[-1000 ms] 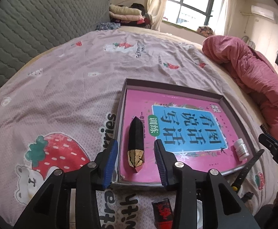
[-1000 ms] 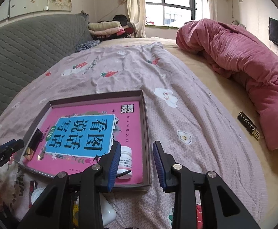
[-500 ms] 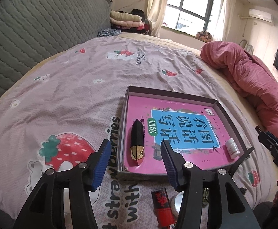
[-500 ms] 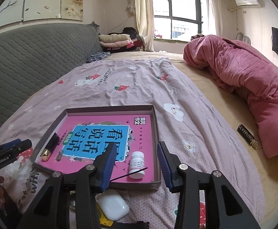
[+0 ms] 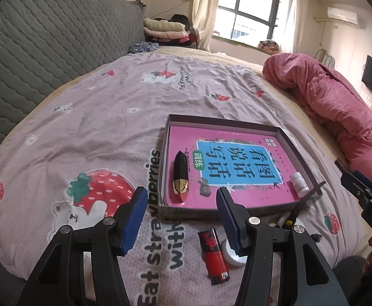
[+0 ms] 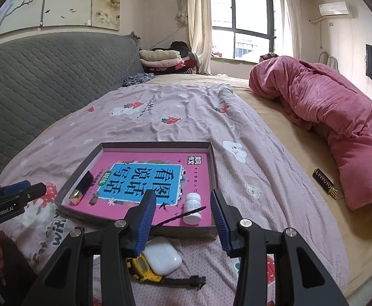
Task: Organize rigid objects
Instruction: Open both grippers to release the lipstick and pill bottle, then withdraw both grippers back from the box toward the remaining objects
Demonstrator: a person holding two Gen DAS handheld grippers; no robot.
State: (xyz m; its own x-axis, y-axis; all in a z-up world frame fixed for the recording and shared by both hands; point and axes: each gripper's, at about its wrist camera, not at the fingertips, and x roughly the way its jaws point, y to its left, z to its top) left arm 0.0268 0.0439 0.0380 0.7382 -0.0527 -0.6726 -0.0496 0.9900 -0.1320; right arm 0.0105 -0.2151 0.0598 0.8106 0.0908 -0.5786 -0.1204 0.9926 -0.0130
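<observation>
Left wrist view: left gripper [image 5: 180, 219] jaws just opened, nothing between, above shallow grey cardboard tray [image 5: 166, 153] near edge. Black-gold faceted lipstick [image 5: 180, 178] in tray's left side. Right gripper [image 6: 183, 221] also parted, empty, white pill bottle [image 6: 193, 207] at tray's right corner.

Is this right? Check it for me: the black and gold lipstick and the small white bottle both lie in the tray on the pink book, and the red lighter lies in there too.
Not quite. The red lighter lies outside the tray, on the bedsheet in front of its near edge, as the left wrist view shows. The black and gold lipstick and the small white bottle do lie in the tray on the pink book.
</observation>
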